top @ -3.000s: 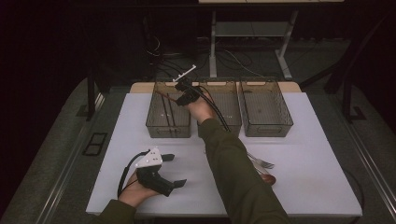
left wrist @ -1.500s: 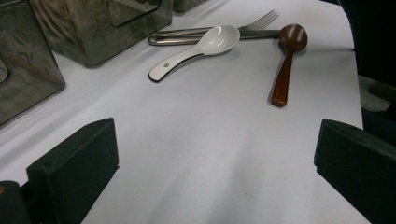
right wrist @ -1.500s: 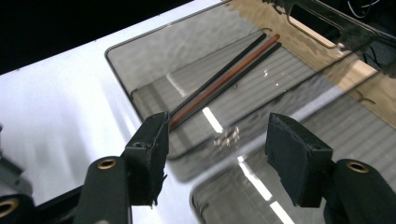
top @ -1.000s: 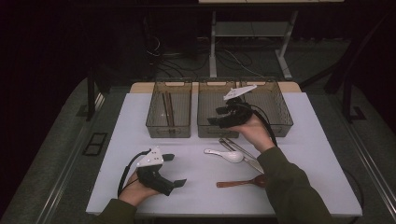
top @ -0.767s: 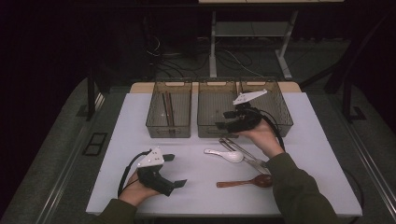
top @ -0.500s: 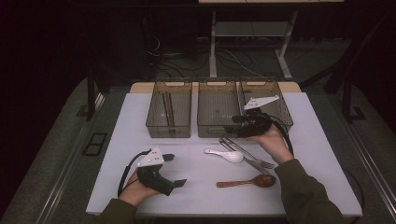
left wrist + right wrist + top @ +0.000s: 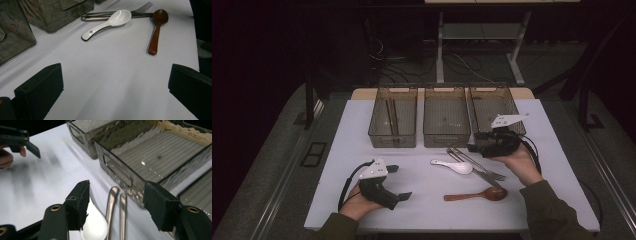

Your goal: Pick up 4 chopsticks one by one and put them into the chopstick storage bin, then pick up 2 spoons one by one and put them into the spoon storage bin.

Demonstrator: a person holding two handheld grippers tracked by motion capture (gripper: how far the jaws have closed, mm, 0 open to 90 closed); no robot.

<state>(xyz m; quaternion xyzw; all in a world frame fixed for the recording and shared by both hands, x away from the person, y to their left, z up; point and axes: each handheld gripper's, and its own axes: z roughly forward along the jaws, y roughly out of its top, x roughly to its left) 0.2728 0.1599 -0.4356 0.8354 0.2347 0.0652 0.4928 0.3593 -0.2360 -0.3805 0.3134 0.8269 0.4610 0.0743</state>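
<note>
Setting: white tabletop [image 7: 362, 125] in a dark room, with three clear bins in a row at its far edge; the left bin [image 7: 393, 122] holds chopsticks [image 7: 390, 116], the middle bin [image 7: 446, 122] and the right bin [image 7: 494, 107] look empty.
Cutlery: a white spoon [image 7: 453, 166], a metal fork [image 7: 484, 170] with another metal handle beside it, and a brown wooden spoon [image 7: 477, 194] lie close together in front of the middle and right bins.
Right hand-held gripper [image 7: 477, 145]: jaws apart, nothing between them, hovering just over the metal handles and the white spoon's bowl [image 7: 96, 225].
Left hand-held gripper [image 7: 399, 182]: resting on the tabletop near the front edge, jaws wide and empty, well apart from the cutlery.
Risk, crowding: the white spoon overlaps the metal pieces, so closing here could catch two items at once or flick the spoon aside.
Risk, flat metal: thin handles lying flush may slip from the pads.
Risk, bin wall: the middle bin's front wall [image 7: 117, 176] sits just beside one jaw; it may be bumped and shoved.
</note>
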